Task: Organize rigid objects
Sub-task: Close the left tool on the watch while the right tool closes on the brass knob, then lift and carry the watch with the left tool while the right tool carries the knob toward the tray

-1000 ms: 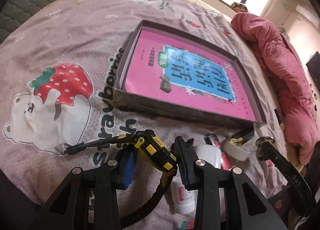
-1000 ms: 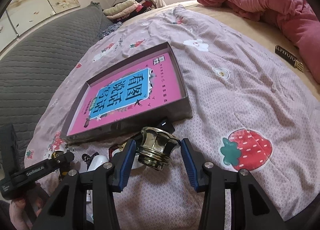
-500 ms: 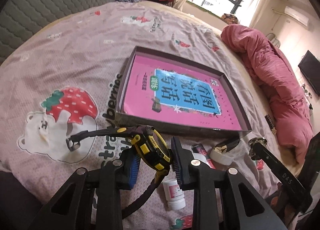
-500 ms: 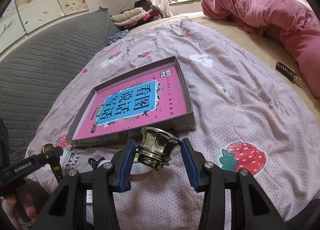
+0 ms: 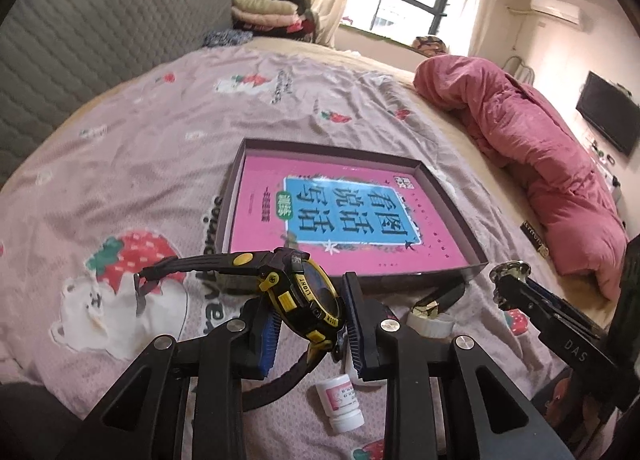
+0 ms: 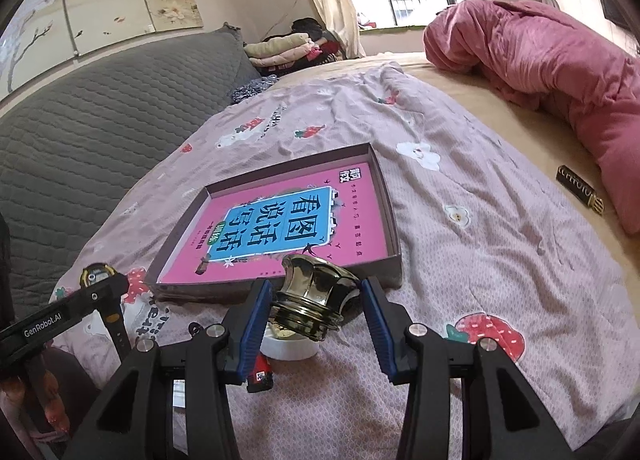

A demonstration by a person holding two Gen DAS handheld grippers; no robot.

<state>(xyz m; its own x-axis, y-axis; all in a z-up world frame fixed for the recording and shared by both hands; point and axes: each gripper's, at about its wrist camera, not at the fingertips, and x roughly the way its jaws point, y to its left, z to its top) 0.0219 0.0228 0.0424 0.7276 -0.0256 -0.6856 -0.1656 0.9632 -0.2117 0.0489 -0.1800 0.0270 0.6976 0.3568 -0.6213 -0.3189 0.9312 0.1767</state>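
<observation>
Both hands are loaded and lifted clear of the bed, so the step in hand looks like the carry toward the box. The left gripper (image 5: 310, 318) has its fingers pinching the case of a black-and-yellow wristwatch (image 5: 298, 292); the straps stick out free, one toward the strawberry print, the other hanging down below the fingers. The right gripper (image 6: 316, 318) has its fingers clamped on either side of a shiny brass knob (image 6: 314, 298), flared end up and tilted a little toward the box.

The shallow box (image 6: 394, 228) lies on the bedspread (image 6: 480, 260) just ahead of both grippers, with a pink book (image 6: 280, 228) flat inside it, filling nearly the whole floor. Left behind on the bedspread, near the box's front wall, are a small white bottle (image 5: 340, 404), a white round tub (image 5: 430, 324) and a red-and-black thing I can't make out under the right fingers.

I'd judge the next move is to bring each piece forward over the near wall and lower it onto the book cover before letting go. The watch wants setting down case-first so the loose straps don't catch the rim. The knob is rounded and could roll on the slick cover, so it should go down on its flat end, well inside the wall. The two grippers sit close, so one at a time seems wiser.
</observation>
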